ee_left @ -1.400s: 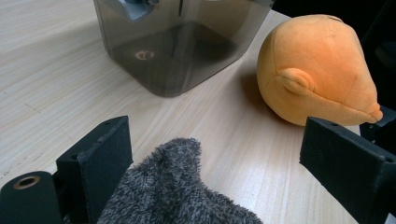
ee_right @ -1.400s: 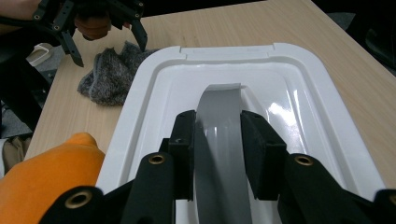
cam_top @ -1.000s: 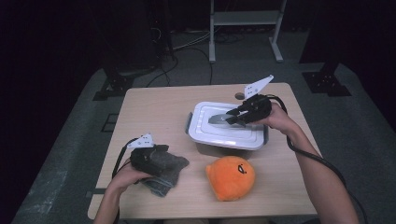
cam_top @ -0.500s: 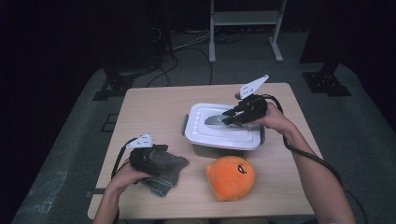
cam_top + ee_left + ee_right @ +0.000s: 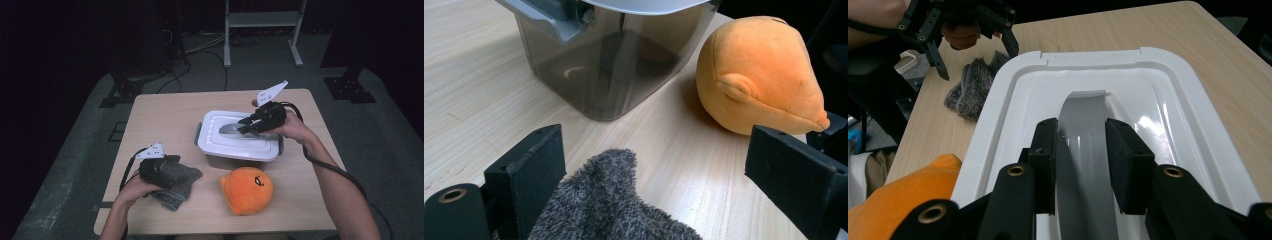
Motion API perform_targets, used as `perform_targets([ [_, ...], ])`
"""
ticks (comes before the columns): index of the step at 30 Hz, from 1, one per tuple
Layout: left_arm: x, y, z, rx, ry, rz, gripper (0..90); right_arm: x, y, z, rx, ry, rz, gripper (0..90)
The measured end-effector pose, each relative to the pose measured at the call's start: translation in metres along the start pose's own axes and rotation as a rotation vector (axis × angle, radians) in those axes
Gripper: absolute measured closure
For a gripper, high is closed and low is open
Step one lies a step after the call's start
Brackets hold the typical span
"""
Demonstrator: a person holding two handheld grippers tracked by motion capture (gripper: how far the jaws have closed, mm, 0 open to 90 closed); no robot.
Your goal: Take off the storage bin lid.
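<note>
— What's nearest us, at the lower left of the frame?

— The left gripper (image 5: 167, 167), jaws spread wide over the grey cloth (image 5: 180, 185). Right of it, at bottom centre, sits the orange plush toy (image 5: 247, 190).

— And farther back?

— At mid-frame the right gripper (image 5: 250, 127) is clamped on the grey handle (image 5: 1083, 150) of the white lid (image 5: 237, 142), atop the smoky container (image 5: 609, 65).
</note>
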State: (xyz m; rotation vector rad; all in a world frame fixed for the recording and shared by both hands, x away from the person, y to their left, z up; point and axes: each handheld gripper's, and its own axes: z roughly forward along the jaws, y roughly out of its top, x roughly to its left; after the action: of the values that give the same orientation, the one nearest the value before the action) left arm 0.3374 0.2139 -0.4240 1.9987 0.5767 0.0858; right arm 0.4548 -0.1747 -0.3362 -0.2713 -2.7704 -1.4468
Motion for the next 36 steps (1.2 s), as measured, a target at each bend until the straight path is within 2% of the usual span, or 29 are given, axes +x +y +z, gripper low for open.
perform_targets([
  [7,0.0,0.0,0.0,0.0,0.001,-0.001,8.4,0.002,0.0,0.001,-0.004,-0.015,0.008,64.2],
  [8,0.0,0.0,0.0,0.0,0.001,-0.001,8.4,0.002,0.0,0.001,-0.001,-0.022,0.009,60.3],
  [9,0.0,0.0,0.0,-0.001,0.001,-0.001,8.4,0.004,-0.001,0.001,-0.001,-0.051,0.014,56.6],
  [14,0.0,0.0,0.0,0.002,0.0,0.001,8.4,0.006,-0.002,0.002,-0.002,-0.064,0.01,56.9],
  [18,0.0,0.0,0.0,0.0,0.001,0.004,8.4,0.008,-0.002,0.004,-0.001,-0.065,0.003,63.7],
  [25,-0.001,0.0,0.0,-0.003,-0.002,0.0,8.4,0.013,-0.001,0.004,0.001,-0.088,-0.007,65.3],
  [36,-0.001,0.0,0.0,0.0,-0.004,0.003,8.4,0.015,-0.002,0.003,-0.003,-0.098,-0.009,65.7],
])
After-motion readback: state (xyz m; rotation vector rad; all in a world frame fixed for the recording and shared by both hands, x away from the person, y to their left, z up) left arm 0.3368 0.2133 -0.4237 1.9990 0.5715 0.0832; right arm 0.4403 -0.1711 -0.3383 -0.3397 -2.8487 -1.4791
